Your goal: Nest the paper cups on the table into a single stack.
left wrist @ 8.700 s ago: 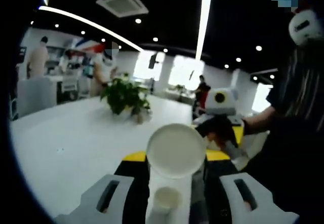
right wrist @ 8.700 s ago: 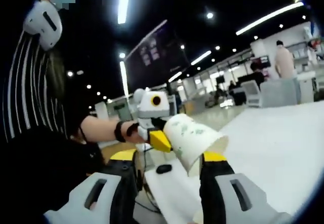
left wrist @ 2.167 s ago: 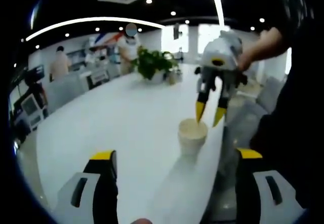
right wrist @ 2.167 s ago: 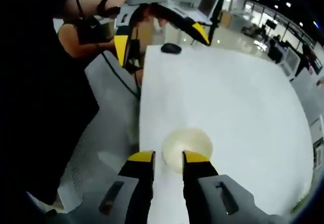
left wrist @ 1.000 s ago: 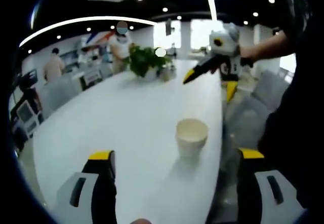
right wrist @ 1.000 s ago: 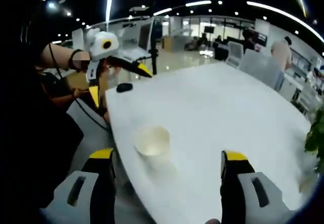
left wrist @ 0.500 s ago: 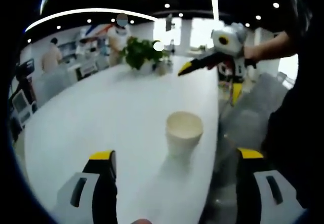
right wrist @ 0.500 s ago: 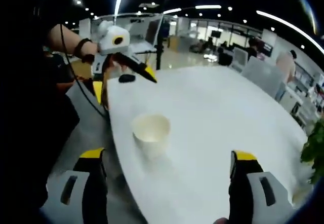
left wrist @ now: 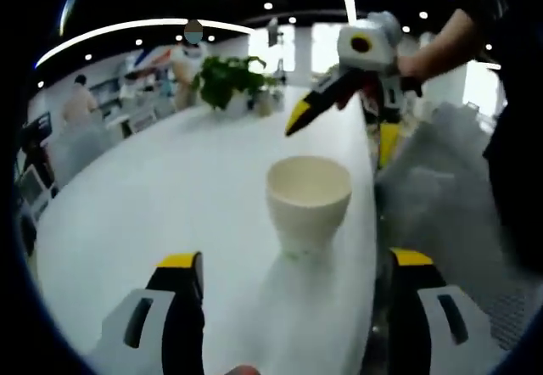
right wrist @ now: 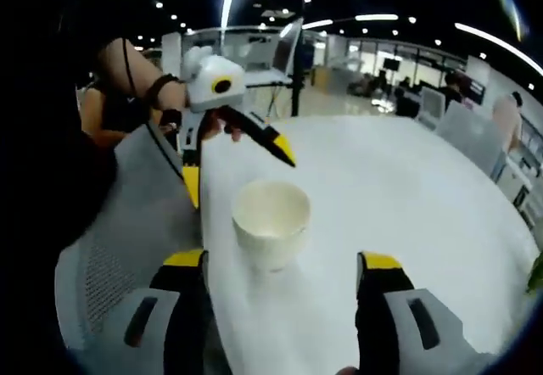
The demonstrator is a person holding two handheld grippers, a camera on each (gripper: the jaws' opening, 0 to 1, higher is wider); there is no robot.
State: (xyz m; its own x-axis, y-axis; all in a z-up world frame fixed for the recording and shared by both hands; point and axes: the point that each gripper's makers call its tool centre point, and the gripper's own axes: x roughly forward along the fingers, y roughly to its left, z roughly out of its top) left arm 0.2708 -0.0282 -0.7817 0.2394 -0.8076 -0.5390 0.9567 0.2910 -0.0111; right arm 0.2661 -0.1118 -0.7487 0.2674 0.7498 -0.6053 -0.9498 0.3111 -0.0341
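Observation:
A white paper cup (left wrist: 308, 201) stands upright near the edge of the white table (left wrist: 170, 188). In the left gripper view, my left gripper (left wrist: 295, 260) is open, its yellow-tipped jaws spread wide just short of the cup. Beyond the cup my right gripper (left wrist: 341, 136) hangs open in a person's hand. In the right gripper view the same cup (right wrist: 271, 218) stands just ahead of my right gripper (right wrist: 282, 260), whose jaws are wide apart with nothing between them. My left gripper (right wrist: 237, 169) hovers open behind the cup, above the table's (right wrist: 407, 188) edge.
A potted plant (left wrist: 225, 78) stands far down the table. A grey mesh chair (right wrist: 119, 239) sits against the table edge by the cup. The person's arm (right wrist: 127, 69) reaches in from the side. People and desks fill the background.
Both grippers have come closer to the cup, which now looms larger in each view. Both stay open. The cup has not moved on the table.

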